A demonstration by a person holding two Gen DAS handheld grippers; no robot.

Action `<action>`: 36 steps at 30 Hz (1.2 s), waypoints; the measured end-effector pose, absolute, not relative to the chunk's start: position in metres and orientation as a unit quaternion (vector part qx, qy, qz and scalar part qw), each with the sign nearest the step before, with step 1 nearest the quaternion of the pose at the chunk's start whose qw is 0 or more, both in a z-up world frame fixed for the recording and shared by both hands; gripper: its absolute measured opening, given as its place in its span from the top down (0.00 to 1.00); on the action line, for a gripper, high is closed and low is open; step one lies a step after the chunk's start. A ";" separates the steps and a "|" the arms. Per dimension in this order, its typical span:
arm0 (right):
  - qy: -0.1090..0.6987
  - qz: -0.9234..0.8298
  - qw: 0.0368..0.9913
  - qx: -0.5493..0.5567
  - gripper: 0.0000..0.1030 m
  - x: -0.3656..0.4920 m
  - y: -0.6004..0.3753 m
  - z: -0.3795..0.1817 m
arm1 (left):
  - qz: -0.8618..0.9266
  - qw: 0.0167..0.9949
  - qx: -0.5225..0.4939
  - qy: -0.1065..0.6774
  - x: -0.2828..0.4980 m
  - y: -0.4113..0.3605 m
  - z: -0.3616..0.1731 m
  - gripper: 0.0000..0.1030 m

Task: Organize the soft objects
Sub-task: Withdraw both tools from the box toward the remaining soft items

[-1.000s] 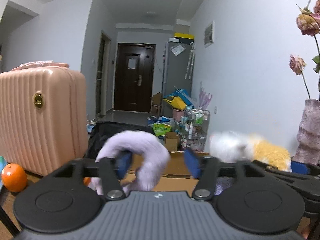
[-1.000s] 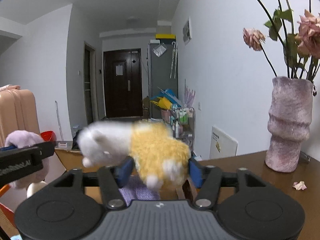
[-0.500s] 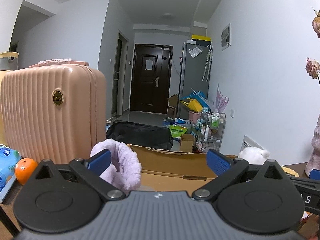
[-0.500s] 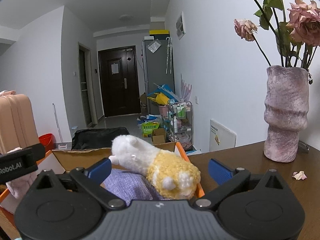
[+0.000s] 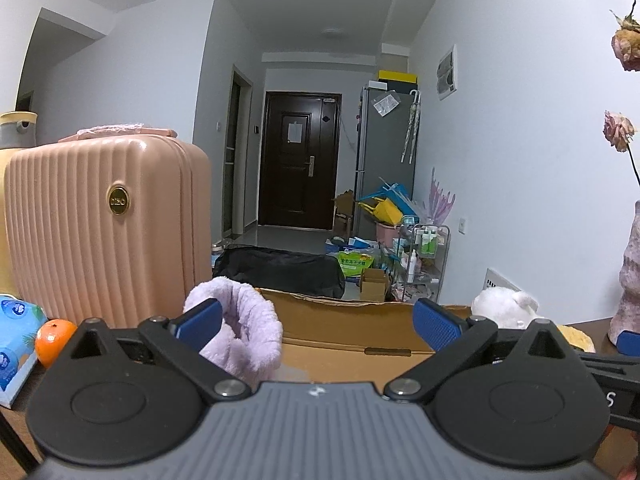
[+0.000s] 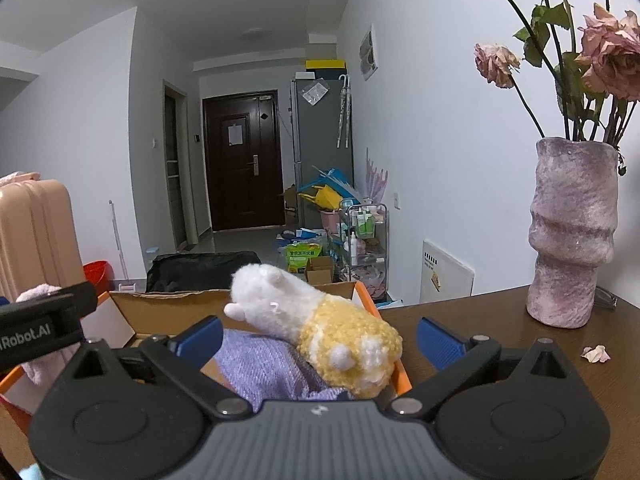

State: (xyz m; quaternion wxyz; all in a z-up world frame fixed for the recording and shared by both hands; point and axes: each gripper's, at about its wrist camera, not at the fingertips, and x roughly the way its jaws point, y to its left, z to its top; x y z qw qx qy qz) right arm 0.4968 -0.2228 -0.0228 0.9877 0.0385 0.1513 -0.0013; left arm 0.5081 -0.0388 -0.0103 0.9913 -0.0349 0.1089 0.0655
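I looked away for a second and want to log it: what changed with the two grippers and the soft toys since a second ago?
Both let go. The left gripper opened off the purple fuzzy piece; the right gripper opened off the white and yellow plush, which dropped onto the purple cloth in the cardboard box. Suitcase and vase unchanged.

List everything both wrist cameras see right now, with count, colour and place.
plush toy: one, white and yellow, lying in the box on the cloth
fluffy item: one, lilac, at the box's left end
knit cloth: one, purple, inside the box
cardboard box: one, brown with orange edge, on the table
vase: one, mauve, holding dried roses, right on the table
orange: one, left of the box
suitcase: one, pink, left
tissue pack: one, blue, far left
left gripper: open, empty
right gripper: open, around the toy without touching
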 end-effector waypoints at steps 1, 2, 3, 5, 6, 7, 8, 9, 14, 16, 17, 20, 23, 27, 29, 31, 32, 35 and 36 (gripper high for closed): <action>0.151 -0.001 0.988 0.038 0.00 0.495 -0.223 -0.022 | 0.066 0.991 -0.034 0.109 0.509 -0.039 -0.009 0.00; 0.151 0.000 0.988 0.036 0.00 0.494 -0.224 -0.023 | 0.066 0.991 -0.034 0.109 0.507 -0.038 -0.010 0.00; 0.151 0.001 0.988 0.035 0.00 0.492 -0.224 -0.023 | 0.065 0.991 -0.035 0.110 0.506 -0.038 -0.010 0.00; 0.151 0.002 0.988 0.033 0.00 0.488 -0.224 -0.023 | 0.065 0.991 -0.034 0.111 0.502 -0.037 -0.010 0.00; 0.152 0.003 0.988 0.033 0.00 0.486 -0.225 -0.024 | 0.064 0.991 -0.034 0.112 0.500 -0.037 -0.010 0.00; 0.152 0.003 0.988 0.033 0.00 0.484 -0.225 -0.024 | 0.064 0.991 -0.033 0.112 0.498 -0.036 -0.010 0.00; 0.153 0.004 0.988 0.033 0.00 0.482 -0.226 -0.024 | 0.064 0.991 -0.033 0.113 0.496 -0.035 -0.010 0.00; 0.154 0.004 0.988 0.032 0.00 0.479 -0.226 -0.025 | 0.064 0.991 -0.033 0.113 0.493 -0.035 -0.010 0.00; 0.154 0.006 0.988 0.029 0.00 0.466 -0.227 -0.026 | 0.062 0.991 -0.030 0.116 0.479 -0.032 -0.011 0.00; 0.155 0.007 0.988 0.028 0.00 0.460 -0.227 -0.027 | 0.061 0.991 -0.029 0.117 0.474 -0.032 -0.011 0.00; 0.155 0.008 0.987 0.028 0.00 0.458 -0.228 -0.027 | 0.061 0.991 -0.028 0.118 0.471 -0.031 -0.011 0.00; 0.157 0.009 0.987 0.025 0.00 0.449 -0.228 -0.028 | 0.058 0.990 -0.027 0.122 0.464 -0.033 -0.011 0.00; 0.158 0.011 0.987 0.022 0.00 0.440 -0.227 -0.030 | 0.056 0.990 -0.026 0.125 0.457 -0.035 -0.010 0.00; 0.160 0.014 0.987 0.021 0.00 0.427 -0.227 -0.031 | 0.053 0.990 -0.026 0.129 0.446 -0.033 -0.012 0.00; 0.161 0.015 0.987 0.020 0.00 0.422 -0.227 -0.032 | 0.052 0.990 -0.025 0.132 0.438 -0.033 -0.013 0.00; 0.163 0.016 0.986 0.019 0.00 0.416 -0.226 -0.033 | 0.051 0.989 -0.024 0.134 0.434 -0.032 -0.013 0.00; 0.164 0.017 0.986 0.018 0.00 0.413 -0.226 -0.033 | 0.050 0.989 -0.024 0.135 0.431 -0.032 -0.013 0.00; 0.166 0.018 0.986 0.015 0.00 0.404 -0.226 -0.035 | 0.049 0.989 -0.024 0.139 0.423 -0.031 -0.013 0.00; 0.167 0.019 0.986 0.015 0.00 0.401 -0.225 -0.035 | 0.049 0.989 -0.023 0.140 0.420 -0.030 -0.014 0.00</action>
